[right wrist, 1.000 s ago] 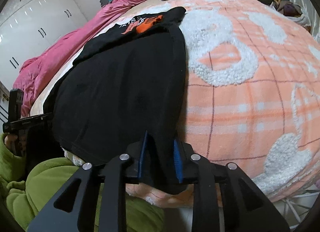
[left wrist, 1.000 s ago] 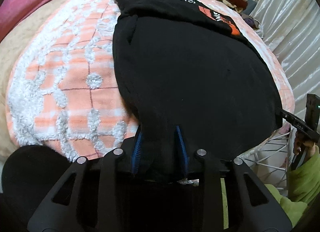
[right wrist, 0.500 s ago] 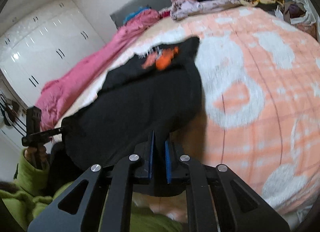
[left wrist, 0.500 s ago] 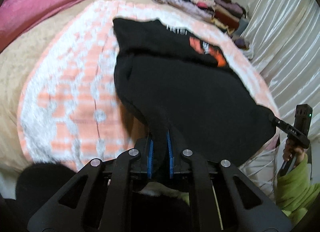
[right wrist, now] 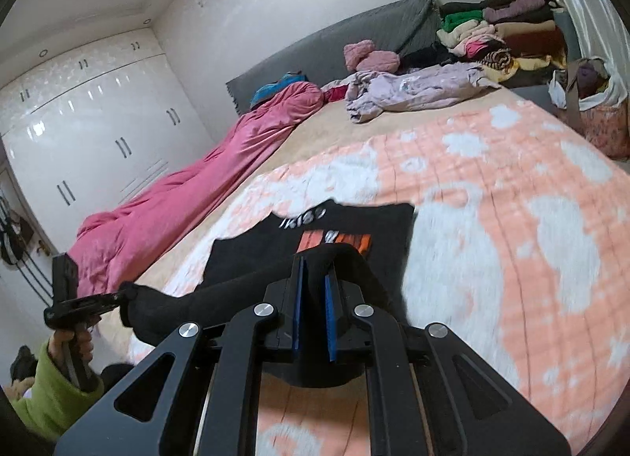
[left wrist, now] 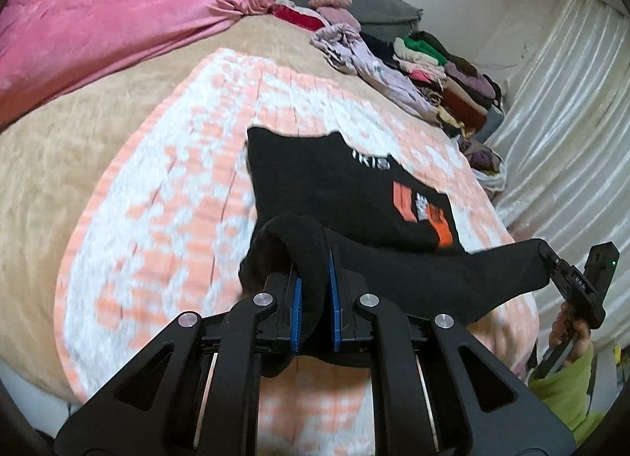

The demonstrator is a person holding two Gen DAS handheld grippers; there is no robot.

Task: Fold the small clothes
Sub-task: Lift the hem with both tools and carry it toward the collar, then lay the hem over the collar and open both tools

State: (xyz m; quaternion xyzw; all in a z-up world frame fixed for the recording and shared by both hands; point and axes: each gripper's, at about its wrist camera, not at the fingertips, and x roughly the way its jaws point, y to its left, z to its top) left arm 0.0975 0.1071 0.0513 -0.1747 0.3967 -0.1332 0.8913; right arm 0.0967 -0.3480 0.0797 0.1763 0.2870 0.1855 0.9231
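A black T-shirt point(left wrist: 338, 180) with an orange and white print lies on the peach and white blanket point(left wrist: 157, 220); its near hem is lifted off the bed. My left gripper point(left wrist: 314, 283) is shut on one hem corner, a thick black fold bunched between its blue pads. My right gripper point(right wrist: 313, 290) is shut on the other hem corner, with the shirt point(right wrist: 354, 228) spread beyond it. Each view shows the other gripper at the edge, held by a hand in a green sleeve point(left wrist: 567, 389), with the hem stretched taut between the two.
A pink duvet point(right wrist: 189, 212) lies along the bed's far side. A lilac garment point(right wrist: 413, 90) and a stack of folded clothes point(right wrist: 500, 35) sit by the grey headboard. A bag point(right wrist: 594, 117) stands at the bed's corner. White wardrobes point(right wrist: 86, 121) and a curtain point(left wrist: 571, 121) flank the bed.
Both grippers closed on the shirt's hem corners and rose, lifting the hem off the blanket and carrying it toward the printed end, so the view now takes in the far bed and room.
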